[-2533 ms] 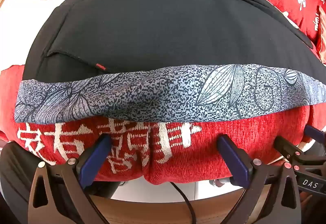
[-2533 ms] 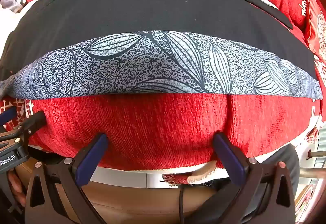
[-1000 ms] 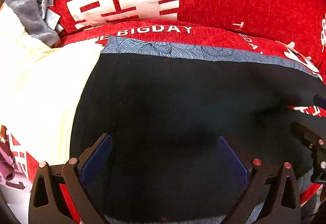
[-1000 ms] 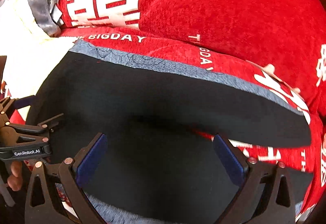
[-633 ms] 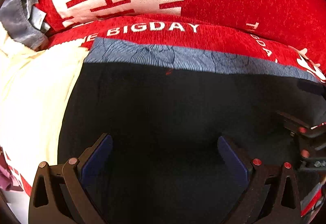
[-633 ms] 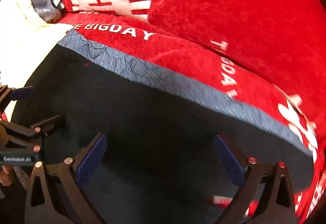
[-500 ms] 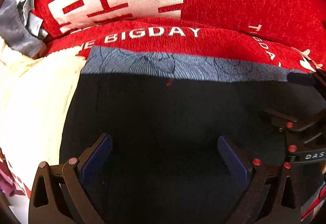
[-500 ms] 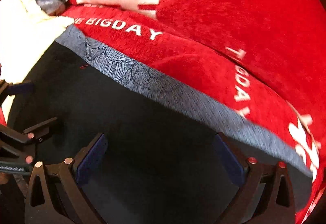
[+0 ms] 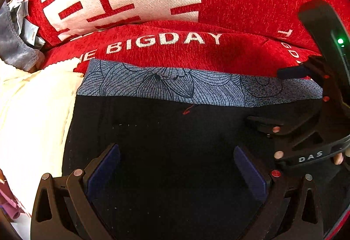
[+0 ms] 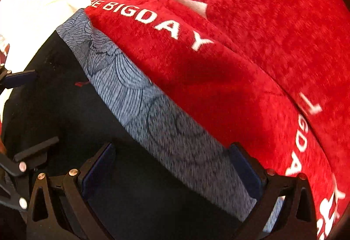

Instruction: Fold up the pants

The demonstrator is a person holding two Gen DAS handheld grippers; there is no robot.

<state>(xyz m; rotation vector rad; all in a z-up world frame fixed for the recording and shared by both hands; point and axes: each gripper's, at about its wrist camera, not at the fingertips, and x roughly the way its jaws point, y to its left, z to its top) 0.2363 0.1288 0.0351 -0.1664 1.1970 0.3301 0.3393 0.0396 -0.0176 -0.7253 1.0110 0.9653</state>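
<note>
1. The pants lie flat on the red cushion, directly beneath and ahead of both claws; black cloth fills the space between each pair of pads, and the grey floral waistband runs across just ahead.
2. The left gripper stands released, pads spread wide over the black cloth, nothing between them. The right gripper is likewise spread and empty, its right pad over the waistband.
3. The step in hand appears to be reaching for the far edge to take a grip. To do it well, each claw probably should pinch through all layers at the waistband, level with its partner, so the fold comes over square.
4. The right gripper also shows just right of the left claw's pads, very near; they need care not to knock.
5. Edges: to the left claw's left, the pants border touches pale cream fabric; a grey cloth lies far ahead-left.
6. Ahead, the upright red back cushion rises close behind the waistband, so forward room is short; drawing back toward the claws looks freer.
</note>
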